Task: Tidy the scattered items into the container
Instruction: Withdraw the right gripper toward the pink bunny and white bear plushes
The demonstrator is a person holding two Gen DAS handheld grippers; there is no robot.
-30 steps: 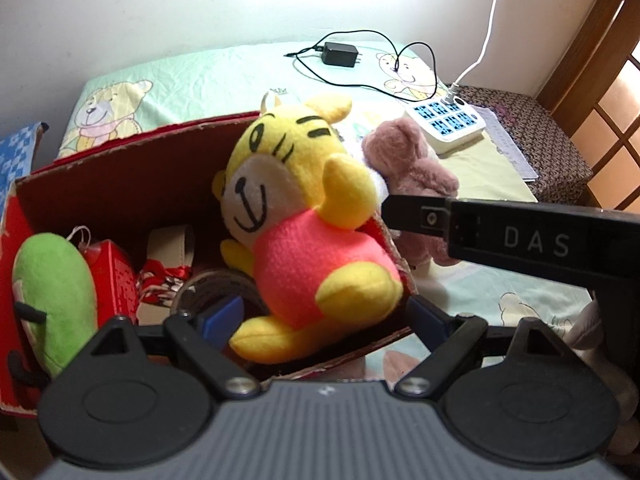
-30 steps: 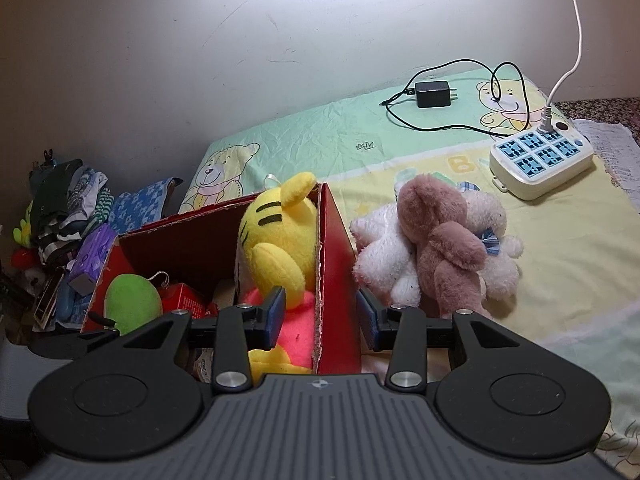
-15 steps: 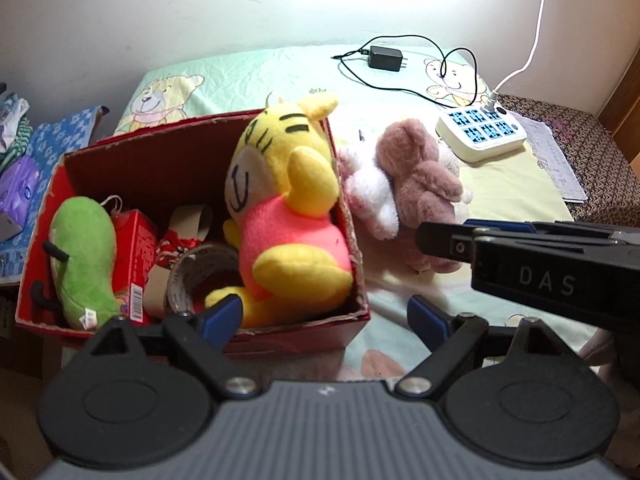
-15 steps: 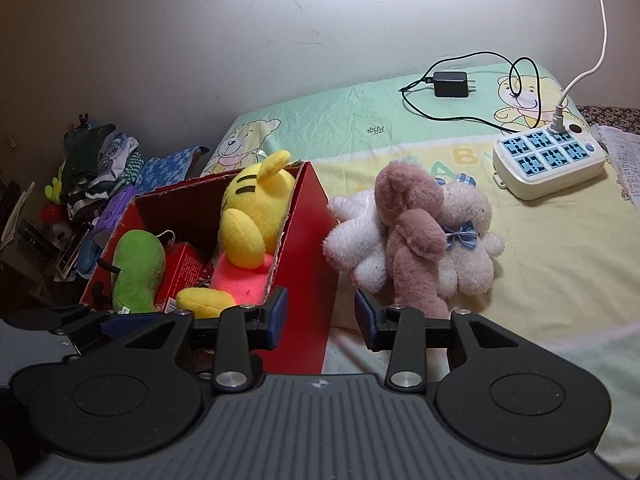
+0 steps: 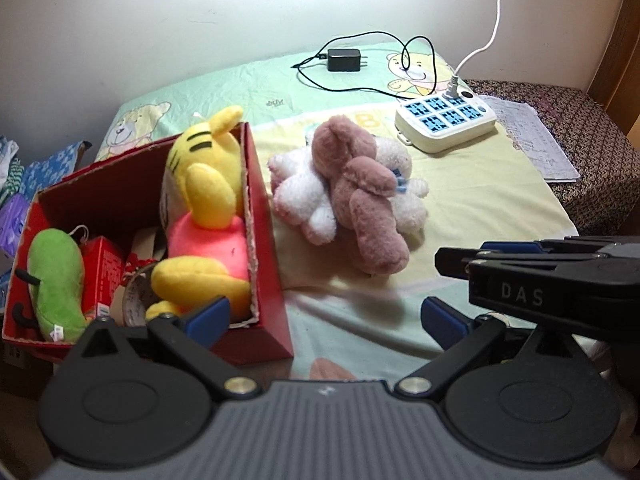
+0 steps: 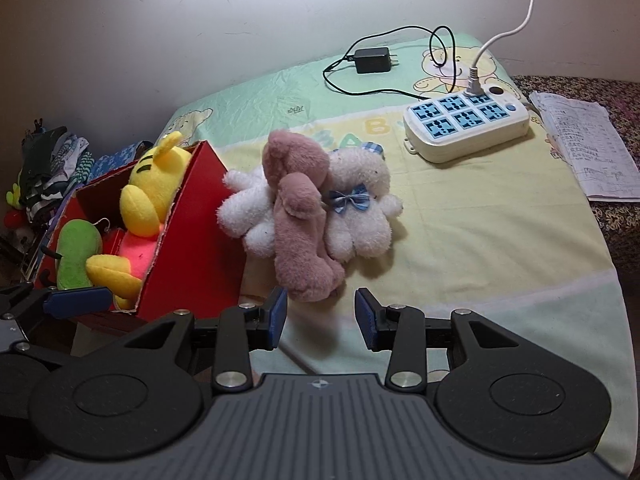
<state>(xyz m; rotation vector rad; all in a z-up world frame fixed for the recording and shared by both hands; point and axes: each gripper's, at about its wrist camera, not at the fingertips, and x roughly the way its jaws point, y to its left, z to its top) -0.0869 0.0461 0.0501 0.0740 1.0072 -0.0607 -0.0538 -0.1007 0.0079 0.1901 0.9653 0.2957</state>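
Note:
A red cardboard box stands on the bed at the left. It holds a yellow tiger plush, a green plush and a small red carton. A pink-brown plush lies across a white plush on the sheet, right of the box. My left gripper is open and empty, near the box's front right corner. My right gripper is open and empty, just short of the pink-brown plush.
A white power strip with a white cable, a black charger and its cord lie at the far side of the bed. Papers lie at the right. Clothes are piled left of the box.
Both grippers have swung right, away from the box. The plush pair on the sheet now sits in the middle of both views. The right gripper's jaws have widened.

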